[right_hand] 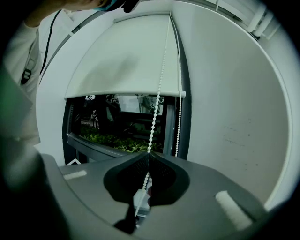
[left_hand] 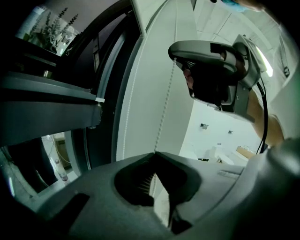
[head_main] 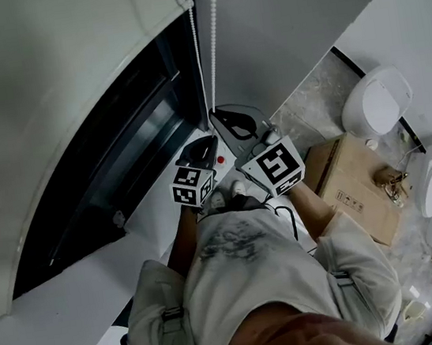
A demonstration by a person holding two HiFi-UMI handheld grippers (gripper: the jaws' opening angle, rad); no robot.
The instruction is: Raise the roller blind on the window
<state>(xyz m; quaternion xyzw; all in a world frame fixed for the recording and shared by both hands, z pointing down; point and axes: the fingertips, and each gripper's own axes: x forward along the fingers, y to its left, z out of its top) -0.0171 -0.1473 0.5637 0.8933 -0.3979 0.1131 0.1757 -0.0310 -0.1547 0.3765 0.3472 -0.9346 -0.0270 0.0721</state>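
Note:
The pale roller blind (right_hand: 125,61) covers the upper part of the window, its bottom bar (right_hand: 126,94) above the dark glass. Two strands of the white bead chain (right_hand: 156,108) hang at the blind's right side. My right gripper (right_hand: 148,153) is shut on the front strand; the other strand (right_hand: 178,123) hangs free beside the frame. In the head view the right gripper (head_main: 213,115) grips the chain (head_main: 212,41) just above my left gripper (head_main: 213,140). The left gripper (left_hand: 154,153) is shut on the same chain (left_hand: 164,110), which runs up to the right gripper (left_hand: 213,70).
The dark window frame (head_main: 111,166) and white sill (head_main: 150,217) lie to the left. A cardboard box (head_main: 358,188) and white round devices (head_main: 377,101) sit on the floor at right. The grey wall (right_hand: 234,117) is right of the window; green plants (right_hand: 117,140) show outside.

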